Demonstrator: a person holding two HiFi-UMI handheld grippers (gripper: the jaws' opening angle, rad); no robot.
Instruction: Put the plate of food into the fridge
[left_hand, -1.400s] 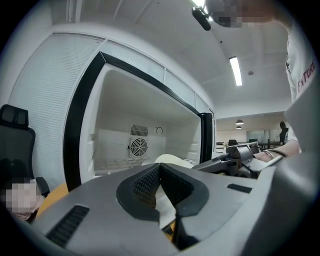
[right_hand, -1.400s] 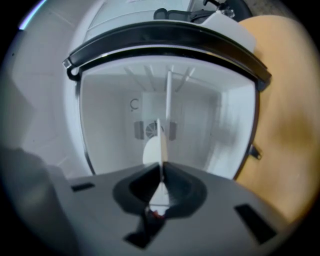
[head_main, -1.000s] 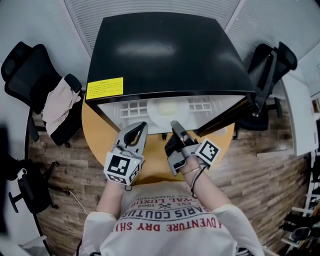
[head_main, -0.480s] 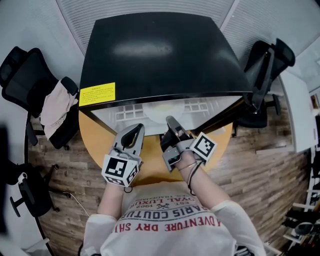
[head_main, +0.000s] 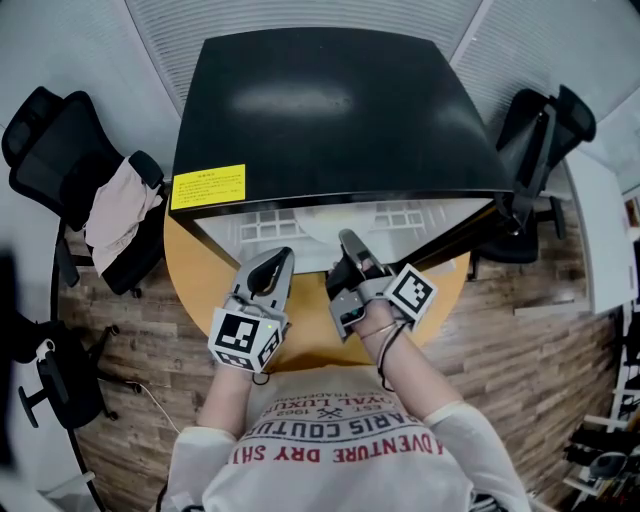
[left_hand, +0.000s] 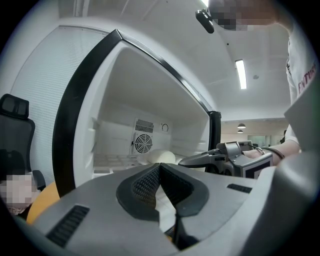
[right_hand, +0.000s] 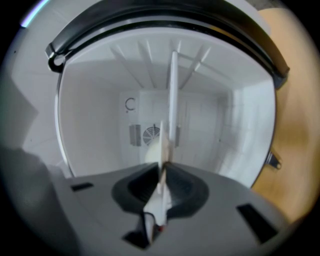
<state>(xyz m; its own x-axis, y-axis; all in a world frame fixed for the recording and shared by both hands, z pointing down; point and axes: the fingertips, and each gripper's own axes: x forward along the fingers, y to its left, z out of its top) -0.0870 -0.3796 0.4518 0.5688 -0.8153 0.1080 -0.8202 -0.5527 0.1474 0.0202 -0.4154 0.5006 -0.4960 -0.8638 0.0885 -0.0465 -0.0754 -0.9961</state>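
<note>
A black mini fridge (head_main: 330, 110) stands open on a round wooden table (head_main: 195, 270). Inside its white cavity lies a white plate (head_main: 330, 222), largely hidden under the fridge's top. My right gripper (head_main: 347, 242) is shut on the plate's near rim at the fridge mouth. In the right gripper view the plate (right_hand: 172, 110) runs edge-on from the jaws of the right gripper (right_hand: 164, 172) into the cavity, with a pale mound of food (right_hand: 152, 147) on it. My left gripper (head_main: 272, 262) hovers beside it on the left, shut and empty. The left gripper view shows its own gripper (left_hand: 160, 170) and the food (left_hand: 160, 156).
The fridge door (head_main: 450, 238) stands open to the right of my right gripper. A fan grille (left_hand: 143, 143) sits on the fridge's back wall. Black office chairs stand on the left (head_main: 50, 140), with a garment (head_main: 120, 205) over one, and on the right (head_main: 540, 130).
The plate now shows less from above and lies further under the fridge's top. Both grippers have stayed almost in place at the fridge mouth.
</note>
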